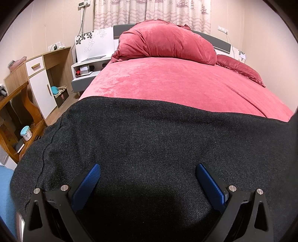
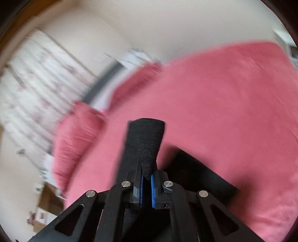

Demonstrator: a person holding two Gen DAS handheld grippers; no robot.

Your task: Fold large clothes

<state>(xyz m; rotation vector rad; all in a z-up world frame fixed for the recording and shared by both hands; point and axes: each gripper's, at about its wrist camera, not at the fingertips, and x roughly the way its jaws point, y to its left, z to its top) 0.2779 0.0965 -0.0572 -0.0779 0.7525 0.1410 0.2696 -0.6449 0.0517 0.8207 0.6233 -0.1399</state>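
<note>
at the far left of the left wrist view stands one wooden cabinet (image 1: pixel 40 82) with one white drawer and one white door, and lower down one pale blue pot (image 1: pixel 26 133) sits on a wooden shelf unit. right of the cabinet is one white nightstand (image 1: pixel 89 68), then one bed (image 1: pixel 167 87) under a pink cover, with one bunched pink duvet (image 1: pixel 165 44) at its head and one pink pillow (image 1: pixel 240 68) just beside it to the right. patterned curtains (image 1: pixel 152 13) hang behind the headboard. one dark grey knitted garment (image 1: pixel 149 141) lies spread flat across the near end of the bed. the left gripper (image 1: pixel 148 168) hangs over this cloth with its two blue fingers (image 1: pixel 87 186) spread wide, nothing between them.

the right wrist view is blurred. there the right gripper (image 2: pixel 146 183) has its two fingers (image 2: pixel 153 188) pressed together, pinching a fold of the same dark garment (image 2: pixel 144 141), which stands up from the fingers above the pink bed, while more of it lies on the cover to the right.
</note>
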